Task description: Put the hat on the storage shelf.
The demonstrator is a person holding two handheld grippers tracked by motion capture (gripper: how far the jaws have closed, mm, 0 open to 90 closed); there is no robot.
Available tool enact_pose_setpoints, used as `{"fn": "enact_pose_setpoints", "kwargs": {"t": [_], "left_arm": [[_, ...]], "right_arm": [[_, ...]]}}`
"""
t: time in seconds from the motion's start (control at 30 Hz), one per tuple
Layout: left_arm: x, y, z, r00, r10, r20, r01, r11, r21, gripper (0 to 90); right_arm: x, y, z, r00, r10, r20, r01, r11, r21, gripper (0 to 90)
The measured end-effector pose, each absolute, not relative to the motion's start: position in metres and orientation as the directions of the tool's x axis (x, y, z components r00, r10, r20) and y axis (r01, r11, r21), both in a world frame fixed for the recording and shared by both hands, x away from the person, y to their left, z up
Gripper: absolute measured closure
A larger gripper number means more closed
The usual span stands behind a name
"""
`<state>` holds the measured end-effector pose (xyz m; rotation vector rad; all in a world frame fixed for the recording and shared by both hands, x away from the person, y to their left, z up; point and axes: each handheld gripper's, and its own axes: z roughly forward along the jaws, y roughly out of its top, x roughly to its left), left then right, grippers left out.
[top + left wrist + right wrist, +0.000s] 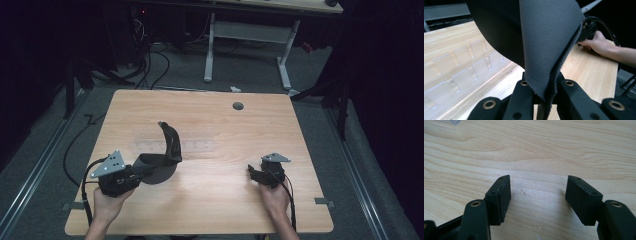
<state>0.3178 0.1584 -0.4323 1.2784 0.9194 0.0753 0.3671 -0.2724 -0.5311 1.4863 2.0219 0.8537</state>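
Near the front edge of the table (210,210), the left gripper (145,172) is clamped on the edge of a dark grey cloth (165,155), lifting it so part curls upward while the rest touches the wood. Toward the front right corner, the right gripper (251,171) rests with its jaws spread wide, holding nothing. I judge the work as barely begun: the cloth is picked up, not yet placed. Just beyond it lies a clear plastic rack (175,146), its slots apparently empty.
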Motion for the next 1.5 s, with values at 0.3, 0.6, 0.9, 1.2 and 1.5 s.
{"fn": "enact_pose_setpoints", "kwargs": {"t": [0.3,0.6,0.9,1.2,1.5], "left_arm": [[0.327,0.165,-0.427,0.642,0.547,-0.538,0.396,0.365,0.843,86.2],[0.336,0.168,-0.429,0.621,0.579,-0.528,0.370,0.378,0.849,86.3],[0.345,0.176,-0.428,0.594,0.610,-0.524,0.332,0.407,0.851,86.3],[0.360,0.181,-0.430,0.562,0.646,-0.518,0.306,0.419,0.855,86.3],[0.372,0.185,-0.430,0.533,0.679,-0.505,0.274,0.426,0.862,86.3]], "right_arm": [[0.367,-0.272,-0.531,-0.290,0.957,-0.020,0.653,0.213,0.727,37.1],[0.367,-0.272,-0.531,-0.290,0.957,-0.020,0.653,0.213,0.727,37.0],[0.367,-0.272,-0.531,-0.289,0.957,-0.019,0.653,0.212,0.727,37.0],[0.367,-0.272,-0.531,-0.289,0.957,-0.020,0.653,0.213,0.727,37.0],[0.367,-0.272,-0.531,-0.290,0.957,-0.020,0.653,0.213,0.727,37.0]]}}
